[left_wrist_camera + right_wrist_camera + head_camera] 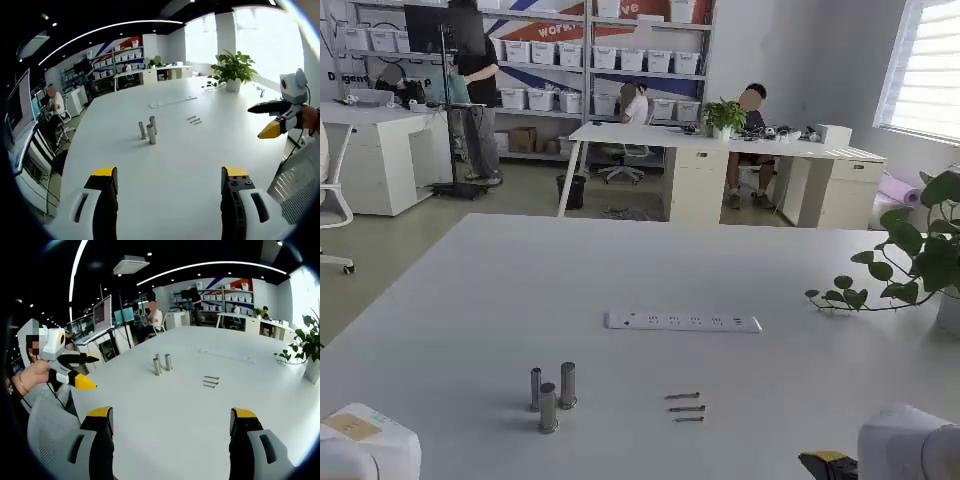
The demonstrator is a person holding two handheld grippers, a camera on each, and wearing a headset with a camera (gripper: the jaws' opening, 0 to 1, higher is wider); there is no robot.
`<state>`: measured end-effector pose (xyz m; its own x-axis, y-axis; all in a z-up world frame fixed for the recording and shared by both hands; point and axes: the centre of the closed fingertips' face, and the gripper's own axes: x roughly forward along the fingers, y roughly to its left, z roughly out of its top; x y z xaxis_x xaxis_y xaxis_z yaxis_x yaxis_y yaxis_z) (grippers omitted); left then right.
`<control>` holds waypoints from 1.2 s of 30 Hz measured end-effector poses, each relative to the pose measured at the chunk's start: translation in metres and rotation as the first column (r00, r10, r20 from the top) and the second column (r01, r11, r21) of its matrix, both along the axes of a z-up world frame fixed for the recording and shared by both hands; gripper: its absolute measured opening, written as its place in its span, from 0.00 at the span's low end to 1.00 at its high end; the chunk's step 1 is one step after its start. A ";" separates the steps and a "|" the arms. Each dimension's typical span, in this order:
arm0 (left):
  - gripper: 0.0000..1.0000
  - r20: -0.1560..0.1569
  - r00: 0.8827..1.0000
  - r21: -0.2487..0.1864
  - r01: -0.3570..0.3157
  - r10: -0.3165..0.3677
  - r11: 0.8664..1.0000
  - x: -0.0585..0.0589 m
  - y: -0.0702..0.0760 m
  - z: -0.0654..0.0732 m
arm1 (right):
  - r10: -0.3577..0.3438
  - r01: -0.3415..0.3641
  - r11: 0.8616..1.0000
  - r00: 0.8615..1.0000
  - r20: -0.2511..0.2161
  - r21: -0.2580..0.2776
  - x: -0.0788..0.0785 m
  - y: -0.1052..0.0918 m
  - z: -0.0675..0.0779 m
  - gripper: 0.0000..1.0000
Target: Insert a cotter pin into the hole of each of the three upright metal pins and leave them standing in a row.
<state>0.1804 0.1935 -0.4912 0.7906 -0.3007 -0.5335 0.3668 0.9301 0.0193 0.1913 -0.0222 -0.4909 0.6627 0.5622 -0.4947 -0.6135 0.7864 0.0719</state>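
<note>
Your left gripper (170,172) and right gripper (172,412) hold their jaws wide apart; three pins (552,392) stand clustered, three cotters (685,407) lie nearby.

My left hand-held gripper (169,172) has two thick black jaws, each capped in yellow, with a pale grey slot-shaped inlay along its outer side. My right hand-held gripper (172,413) is built the same: black jaws, yellow caps, grey inlays. Seen from the side in each other's views, both tools have a white plastic body and black jaws ending in yellow points. In the head view, one white casing (365,450) carries a tan label (352,427). I wear a thin bracelet (22,384) on my left wrist and a grey garment (47,432).
</note>
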 end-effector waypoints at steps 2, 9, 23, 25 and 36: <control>0.84 0.002 1.000 -0.016 0.002 -0.002 1.000 0.000 -0.001 0.001 | -0.002 0.002 1.000 1.000 -0.003 0.010 -0.001 0.001 0.000 0.96; 0.84 0.001 1.000 -0.015 -0.005 0.005 1.000 -0.001 0.001 0.001 | -0.008 0.008 1.000 1.000 0.004 0.014 0.000 -0.001 0.002 0.96; 0.84 0.000 1.000 -0.005 -0.009 0.009 1.000 -0.001 0.003 -0.001 | -0.011 0.011 0.999 1.000 0.019 0.040 0.002 0.001 0.007 0.94; 0.84 0.001 1.000 -0.004 -0.009 0.009 1.000 -0.001 0.003 -0.001 | -0.009 0.008 0.999 1.000 0.024 0.038 0.002 0.002 0.008 0.94; 0.83 0.008 1.000 -0.003 0.001 -0.001 1.000 0.001 0.003 0.000 | -0.004 0.003 0.999 1.000 0.028 0.035 0.002 0.003 0.007 0.93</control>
